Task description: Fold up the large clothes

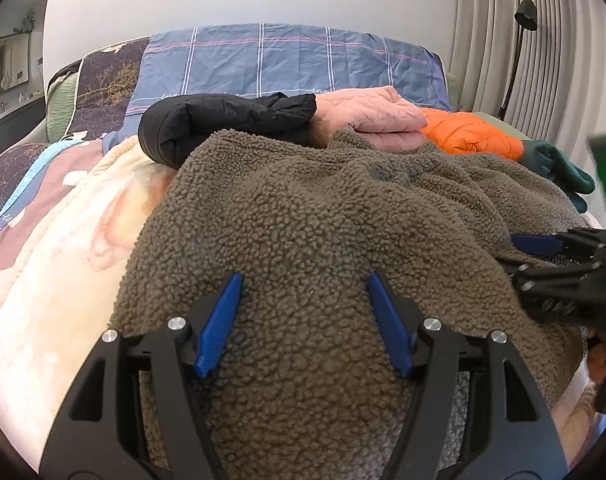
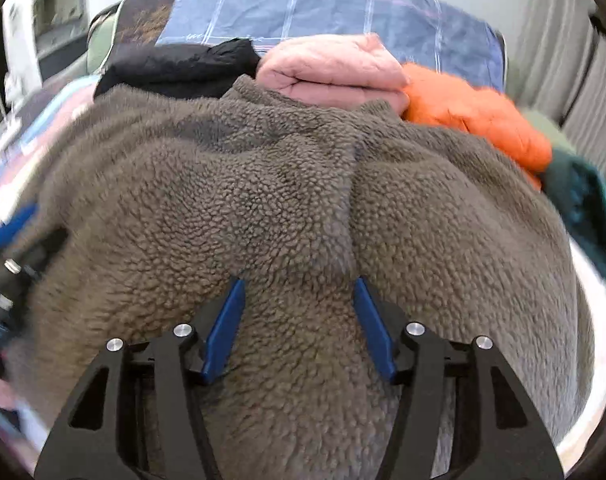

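Observation:
A large brown-grey fleece garment point(image 1: 303, 208) lies spread over the bed and fills most of both views point(image 2: 303, 200). My left gripper point(image 1: 305, 280) hovers over its near part with the blue pads wide apart and nothing pinched between them. My right gripper point(image 2: 299, 284) is open too, over the fleece just below a crease running up its middle. In the left wrist view the right gripper point(image 1: 529, 260) comes in from the right edge, low over the fleece. The left gripper point(image 2: 11, 236) shows blurred at the left edge of the right wrist view.
Folded garments lie in a row behind the fleece: black point(image 1: 223, 124), pink point(image 1: 367, 116), orange point(image 1: 471, 136), and a dark green one point(image 1: 559, 168) at the right. A blue checked cover point(image 1: 283, 60) lies behind, a cream blanket point(image 1: 63, 260) on the left, curtains and a floor lamp point(image 1: 523, 40) on the right.

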{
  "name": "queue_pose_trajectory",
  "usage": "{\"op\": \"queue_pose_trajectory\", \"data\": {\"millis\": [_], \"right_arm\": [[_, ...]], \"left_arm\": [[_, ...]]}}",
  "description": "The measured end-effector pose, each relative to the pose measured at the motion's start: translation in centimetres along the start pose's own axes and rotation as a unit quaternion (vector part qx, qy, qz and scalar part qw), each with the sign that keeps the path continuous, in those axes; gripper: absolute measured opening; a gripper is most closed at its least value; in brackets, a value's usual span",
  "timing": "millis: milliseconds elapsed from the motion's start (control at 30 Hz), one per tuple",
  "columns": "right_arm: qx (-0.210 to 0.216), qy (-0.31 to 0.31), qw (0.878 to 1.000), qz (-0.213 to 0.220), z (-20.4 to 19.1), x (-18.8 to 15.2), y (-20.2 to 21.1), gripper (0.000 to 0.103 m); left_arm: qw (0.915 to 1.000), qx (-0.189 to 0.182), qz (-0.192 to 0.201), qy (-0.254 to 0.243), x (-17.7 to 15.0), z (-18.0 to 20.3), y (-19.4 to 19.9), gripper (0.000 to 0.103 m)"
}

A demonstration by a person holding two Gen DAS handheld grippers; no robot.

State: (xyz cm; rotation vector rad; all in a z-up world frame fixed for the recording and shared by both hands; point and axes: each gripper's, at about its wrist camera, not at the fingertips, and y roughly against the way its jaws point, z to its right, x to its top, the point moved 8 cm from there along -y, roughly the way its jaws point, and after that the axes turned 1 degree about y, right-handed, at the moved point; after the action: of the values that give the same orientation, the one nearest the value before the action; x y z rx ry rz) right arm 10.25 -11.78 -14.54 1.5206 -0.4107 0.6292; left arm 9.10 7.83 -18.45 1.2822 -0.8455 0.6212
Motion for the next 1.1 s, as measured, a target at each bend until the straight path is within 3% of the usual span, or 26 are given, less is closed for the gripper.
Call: {"op": "queue_pose_trajectory", "data": {"millis": [67, 133, 200, 267, 333, 433, 533, 600, 700, 867, 933, 1100], "right_arm": [[0.028, -0.027, 0.999, 0.015, 0.3, -0.4, 2.3, 0.058], [0.024, -0.008, 0.999, 0.036, -0.1, -1.2, 4.1, 0.058], [0.026, -0.005, 1.000, 0.008, -0.6, -3.5, 3.2, 0.059], [0.023, -0.006, 1.000, 0.020, -0.3, -4.7, 2.2, 0.061], [0.011, 0.014, 1.000, 0.022, -0.8, -4.4, 2.1, 0.063], [0.032, -0.024, 0.999, 0.007, -0.2, -3.9, 2.5, 0.063], [0.027, -0.030, 0.999, 0.024, -0.2, -3.9, 4.8, 0.062], [0.028, 0.007, 0.998, 0.063, -1.6, -3.9, 7.1, 0.062], [0.038, 0.084, 0.991, 0.097, -4.8, -4.1, 8.6, 0.068], [0.048, 0.220, 0.967, 0.118, -10.8, -5.6, 8.5, 0.072], [0.045, 0.258, 0.958, 0.120, -12.6, -6.1, 8.0, 0.072], [0.061, 0.328, 0.932, 0.139, -17.3, -6.4, 8.1, 0.078]], "left_arm": [[1.0000, -0.003, 0.000, 0.003, 0.0, -0.1, 0.0, 0.067], [1.0000, -0.005, 0.001, 0.004, -0.1, -0.1, 0.1, 0.067], [1.0000, -0.004, 0.002, 0.004, -0.1, -0.1, 0.1, 0.067], [1.0000, -0.006, 0.002, 0.004, -0.1, -0.1, 0.1, 0.067], [1.0000, -0.004, 0.002, 0.001, -0.1, 0.0, 0.1, 0.068], [1.0000, -0.005, 0.000, 0.005, 0.0, -0.2, 0.1, 0.068], [0.9997, -0.007, -0.010, 0.022, 0.6, -0.5, 1.2, 0.071], [0.9994, -0.021, 0.005, 0.026, 1.8, -1.2, 3.2, 0.076], [0.9994, 0.009, 0.025, 0.021, 3.1, -3.5, 4.7, 0.080], [0.9961, 0.055, -0.010, 0.068, 3.3, -8.7, 3.8, 0.081], [0.9949, 0.041, -0.014, 0.091, 3.3, -10.0, 3.9, 0.081], [0.9950, 0.006, -0.044, 0.089, 2.9, -10.8, 2.4, 0.084]]}}
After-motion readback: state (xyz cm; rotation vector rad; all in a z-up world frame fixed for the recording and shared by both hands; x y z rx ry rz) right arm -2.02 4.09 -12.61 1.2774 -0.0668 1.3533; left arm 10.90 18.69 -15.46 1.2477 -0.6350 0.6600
